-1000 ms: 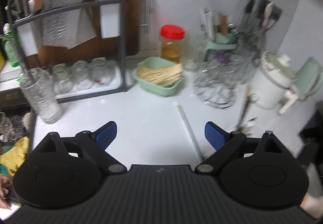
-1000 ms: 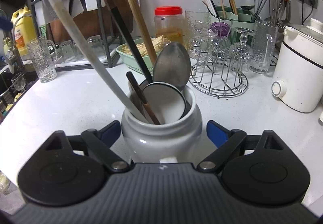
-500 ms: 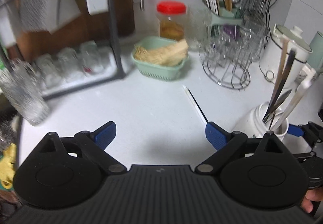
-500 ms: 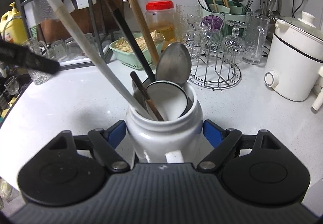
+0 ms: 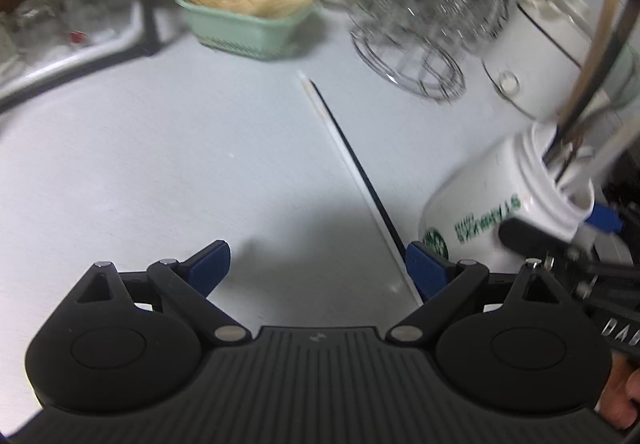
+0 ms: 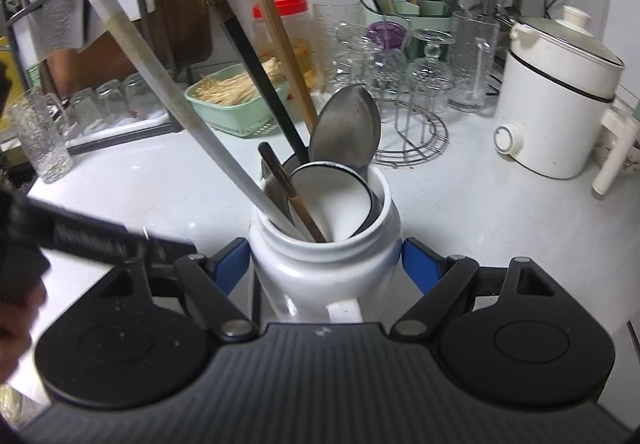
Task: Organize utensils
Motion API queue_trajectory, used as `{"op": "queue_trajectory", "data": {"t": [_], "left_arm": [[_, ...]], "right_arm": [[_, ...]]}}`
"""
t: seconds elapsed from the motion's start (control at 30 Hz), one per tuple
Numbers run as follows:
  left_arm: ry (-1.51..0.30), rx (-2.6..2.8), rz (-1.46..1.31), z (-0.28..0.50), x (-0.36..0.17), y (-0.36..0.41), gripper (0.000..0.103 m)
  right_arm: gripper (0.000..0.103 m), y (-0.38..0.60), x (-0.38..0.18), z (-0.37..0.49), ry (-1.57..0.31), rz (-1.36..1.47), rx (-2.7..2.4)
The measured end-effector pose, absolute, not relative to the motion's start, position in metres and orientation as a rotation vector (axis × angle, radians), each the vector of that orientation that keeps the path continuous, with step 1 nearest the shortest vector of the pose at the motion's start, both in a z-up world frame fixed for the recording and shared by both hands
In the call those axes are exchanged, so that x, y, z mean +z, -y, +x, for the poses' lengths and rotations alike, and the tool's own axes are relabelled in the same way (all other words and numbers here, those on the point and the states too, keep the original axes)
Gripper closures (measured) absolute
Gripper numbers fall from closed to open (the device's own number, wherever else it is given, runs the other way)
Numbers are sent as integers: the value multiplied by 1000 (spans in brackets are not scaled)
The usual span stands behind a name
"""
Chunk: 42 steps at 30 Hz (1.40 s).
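A: The left gripper (image 5: 318,264) has its jaws spread wide, with nothing between them. Low over the white counter (image 5: 160,163), it has a thin white chopstick (image 5: 344,159) lying just by its right pad, its far end pointing toward the green basket (image 5: 248,27).

B: And the white jar (image 5: 492,215)?

A: At the right edge, tilted in this view, with the other gripper's blue pad at its neck.

B: From the right wrist?

A: The right gripper (image 6: 322,264) is clenched on the jar (image 6: 324,268), blue pads pressing both sides. Inside stand a white handle (image 6: 172,103), a black handle (image 6: 244,47), a wooden stick (image 6: 276,31) and a metal spoon (image 6: 346,127). The rice cooker (image 6: 556,99) sits far right.
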<state>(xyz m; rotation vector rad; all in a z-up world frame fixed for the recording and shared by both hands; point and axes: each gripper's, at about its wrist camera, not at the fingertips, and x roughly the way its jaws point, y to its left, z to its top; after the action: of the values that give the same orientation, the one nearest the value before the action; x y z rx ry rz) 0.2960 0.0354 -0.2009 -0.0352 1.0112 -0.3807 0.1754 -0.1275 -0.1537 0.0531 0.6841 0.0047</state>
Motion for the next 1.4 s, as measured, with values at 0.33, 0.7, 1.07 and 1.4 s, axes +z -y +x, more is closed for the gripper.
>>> {"op": "queue_trajectory", "data": {"t": [0.33, 0.7, 1.07, 1.4], "left_arm": [[-1002, -427, 153, 285, -227, 0, 7], [-989, -430, 215, 288, -233, 14, 6], [-1015, -357, 252, 292, -233, 20, 6], [-993, -364, 160, 282, -222, 19, 87]], "right_arm": [[18, 135, -152, 168, -693, 86, -70], [18, 135, -152, 168, -698, 82, -70], [18, 138, -152, 169, -699, 74, -52], [18, 139, -153, 170, -694, 62, -34]]}}
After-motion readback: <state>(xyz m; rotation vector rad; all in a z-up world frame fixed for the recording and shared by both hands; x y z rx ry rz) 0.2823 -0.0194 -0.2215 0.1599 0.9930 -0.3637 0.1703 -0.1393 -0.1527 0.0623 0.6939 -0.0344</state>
